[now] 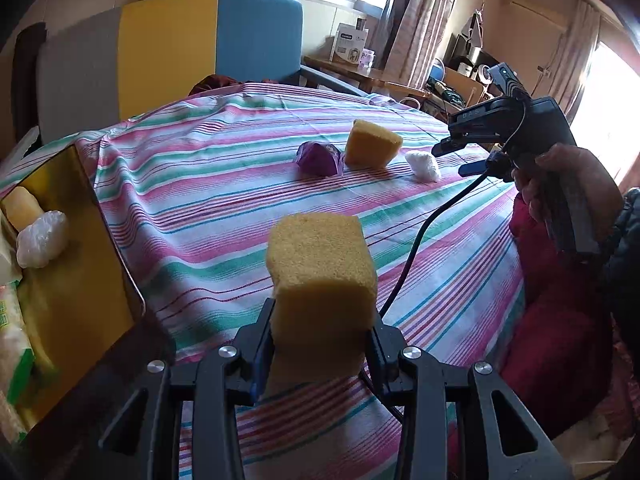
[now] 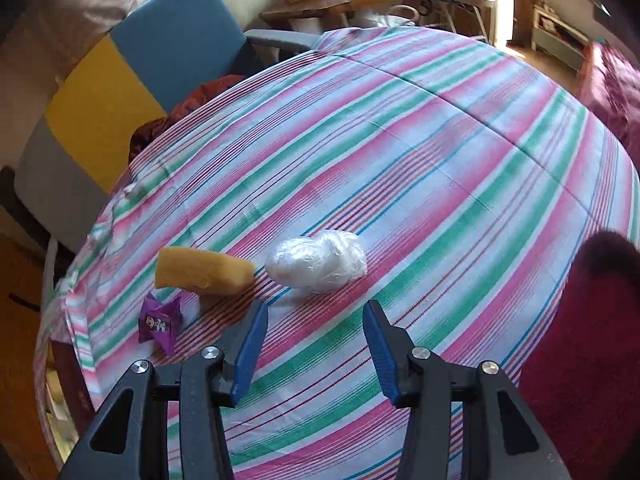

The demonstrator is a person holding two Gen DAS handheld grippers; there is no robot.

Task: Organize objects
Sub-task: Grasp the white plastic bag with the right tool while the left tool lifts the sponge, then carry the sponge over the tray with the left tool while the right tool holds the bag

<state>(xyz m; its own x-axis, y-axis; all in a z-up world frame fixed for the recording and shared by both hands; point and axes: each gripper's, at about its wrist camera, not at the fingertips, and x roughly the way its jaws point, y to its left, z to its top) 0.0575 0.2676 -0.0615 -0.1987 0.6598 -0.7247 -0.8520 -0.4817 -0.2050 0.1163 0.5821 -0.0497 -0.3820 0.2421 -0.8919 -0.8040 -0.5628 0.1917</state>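
My left gripper [image 1: 320, 320] is shut on a yellow sponge block [image 1: 320, 268], held above the striped tablecloth [image 1: 224, 200]. Farther back on the cloth lie a purple packet [image 1: 320, 158], a second yellow sponge [image 1: 372, 144] and a white plastic-wrapped bundle [image 1: 423, 165]. A hand holds my right gripper [image 1: 454, 158] just right of that bundle. In the right wrist view the right gripper [image 2: 316, 320] stands open with nothing between its blue pads [image 2: 252, 344]. Just beyond them lies the white bundle [image 2: 316, 262], with the sponge [image 2: 204, 270] and the purple packet [image 2: 160, 324] to its left.
A yellow box [image 1: 80, 272] at the left table edge holds another white bundle [image 1: 40, 238], a pale yellow sponge [image 1: 22, 208] and green-printed packs [image 1: 16, 320]. A grey, yellow and blue chair [image 1: 168, 52] stands behind the table. Red fabric [image 1: 560, 340] lies at the right. A black cable [image 1: 420, 240] crosses the cloth.
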